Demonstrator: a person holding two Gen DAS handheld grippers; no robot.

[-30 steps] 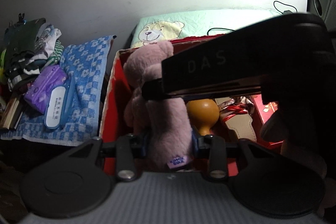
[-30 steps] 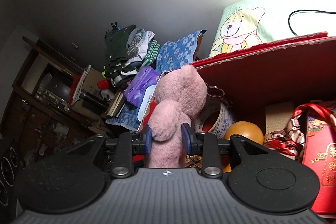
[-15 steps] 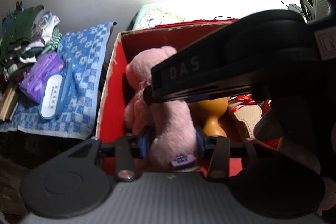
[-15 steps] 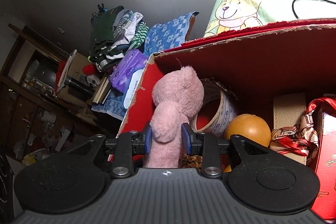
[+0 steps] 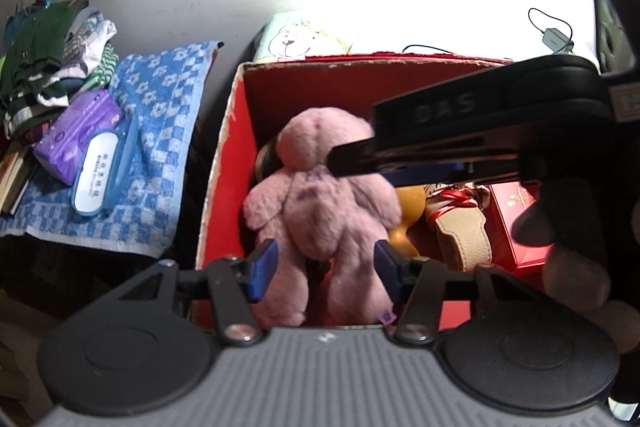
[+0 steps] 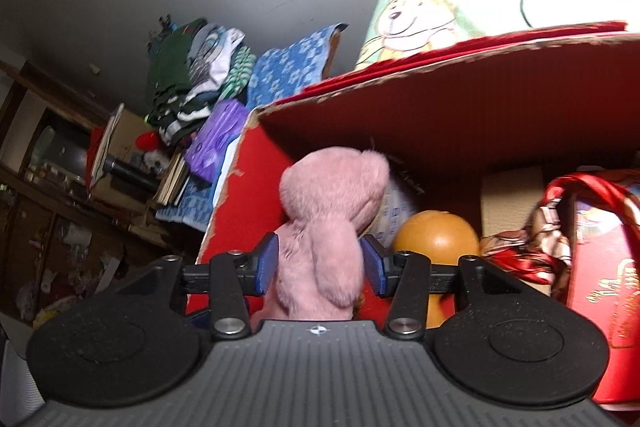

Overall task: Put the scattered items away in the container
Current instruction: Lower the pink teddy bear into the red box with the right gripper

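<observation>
Lying lengthwise in the red box (image 5: 224, 163), pink plush bear (image 5: 320, 195) head toward the far wall, feet cut off, left hand-held gripper (image 5: 323, 269) and right hand-held gripper (image 6: 319, 263) just opening, pads apart beside it, orange gourd (image 6: 436, 239) partly hidden behind the bear.

Ahead of our blue-padded left gripper (image 5: 323, 267) we list: a pale pink plush teddy bear (image 5: 320, 203); a red corrugated cardboard box (image 5: 224, 163) around it; beside the bear, to its right, an orange glossy gourd-shaped toy (image 6: 434, 239). Further right, a red gift box with gold print (image 5: 516, 219). Out to the left, a blue-and-white checked flower-patterned towel (image 5: 160, 131) and a purple plastic tissue pack (image 5: 76, 131).
</observation>
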